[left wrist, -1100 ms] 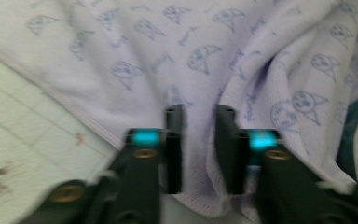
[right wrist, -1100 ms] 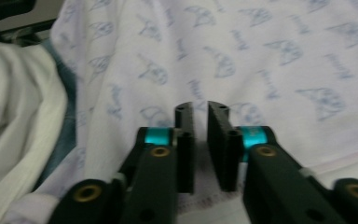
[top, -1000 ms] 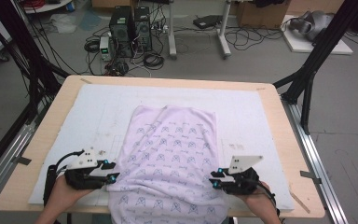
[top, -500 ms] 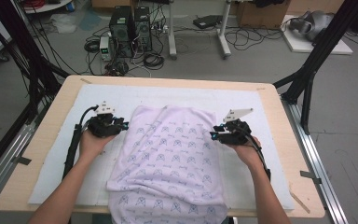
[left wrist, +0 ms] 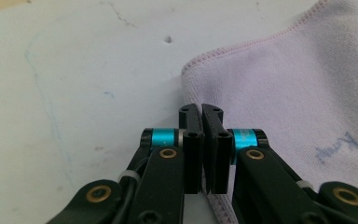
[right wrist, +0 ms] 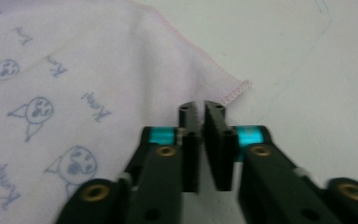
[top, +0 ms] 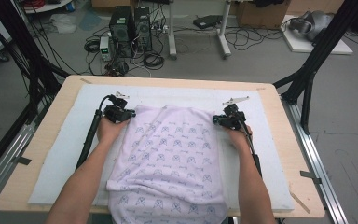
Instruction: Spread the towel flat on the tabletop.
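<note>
While both fingers (left wrist: 201, 112) (right wrist: 201, 108) clamp towel (top: 168, 158) edge, bare mat (top: 65, 140) flanks.

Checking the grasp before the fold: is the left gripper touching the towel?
Touching. In the left gripper view, the left gripper has its jaws shut on the towel edge.

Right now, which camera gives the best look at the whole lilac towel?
The high view: it shows the towel spread down the white mat, its near end hanging over the table edge. The left gripper view shows just one far corner at the closed jaws; the right gripper view shows the other corner and the cat-face print close up.
</note>
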